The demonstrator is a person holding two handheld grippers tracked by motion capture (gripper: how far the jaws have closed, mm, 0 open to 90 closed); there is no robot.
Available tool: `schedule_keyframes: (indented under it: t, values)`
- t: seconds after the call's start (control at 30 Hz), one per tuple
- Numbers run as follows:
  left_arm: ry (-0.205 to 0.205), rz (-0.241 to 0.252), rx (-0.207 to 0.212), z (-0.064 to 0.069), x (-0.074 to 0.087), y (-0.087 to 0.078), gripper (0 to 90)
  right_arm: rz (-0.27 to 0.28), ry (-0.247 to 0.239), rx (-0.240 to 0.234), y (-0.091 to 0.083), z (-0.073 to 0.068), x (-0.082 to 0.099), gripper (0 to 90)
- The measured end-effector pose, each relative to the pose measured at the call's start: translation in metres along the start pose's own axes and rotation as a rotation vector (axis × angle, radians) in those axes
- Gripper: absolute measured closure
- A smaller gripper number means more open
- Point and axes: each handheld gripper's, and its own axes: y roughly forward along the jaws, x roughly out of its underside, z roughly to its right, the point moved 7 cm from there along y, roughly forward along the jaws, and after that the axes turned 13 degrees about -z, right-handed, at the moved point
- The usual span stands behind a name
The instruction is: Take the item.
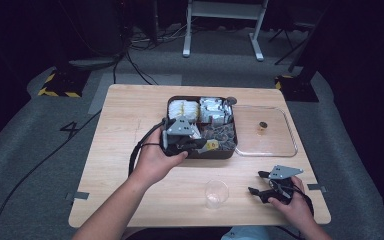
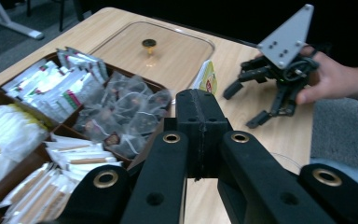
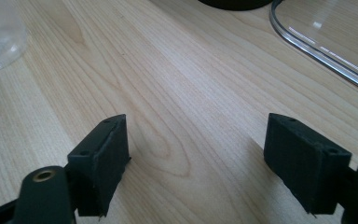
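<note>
Picked already, by the look of it: small yellow packet (image 2: 207, 78) pinched upright at the tips of the left gripper (image 1: 202, 145), jaws pressed together on it, just over the near right corner of the dark box (image 1: 202, 154). Not yet delivered; likely bound for the clear cup (image 1: 216, 192) standing empty near the front edge of the table (image 1: 125, 115), a little to the right. Right gripper (image 1: 256, 182) low over the wood at the near right, jaws wide apart, nothing between them.

Box rectangular with rounded corners, split into compartments: glossy white and silver foil sachets at the far side, gauzy mesh bags with dark contents at the right, white paper sticks at the near left. See-through lid (image 1: 275, 142) with a small brass-coloured knob lying flat to the right of the box. Tabletop pale wood, fine grain, matte. Cup thin, smooth plastic.
</note>
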Motion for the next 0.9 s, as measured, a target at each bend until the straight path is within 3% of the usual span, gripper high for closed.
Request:
schedule_keyframes:
  t: [0.23,0.47,0.9]
  values:
    - [0.027,0.018,0.030,0.026,0.010,0.005,90.0,-0.001,0.001,-0.001,0.000,0.000,0.000,22.5]
    - [0.047,0.015,0.045,0.043,0.023,0.017,90.0,0.000,0.000,0.000,0.000,0.000,0.000,22.5]
    - [0.053,0.009,0.083,0.060,0.045,0.043,90.0,0.000,-0.001,0.001,0.000,0.000,0.000,22.5]
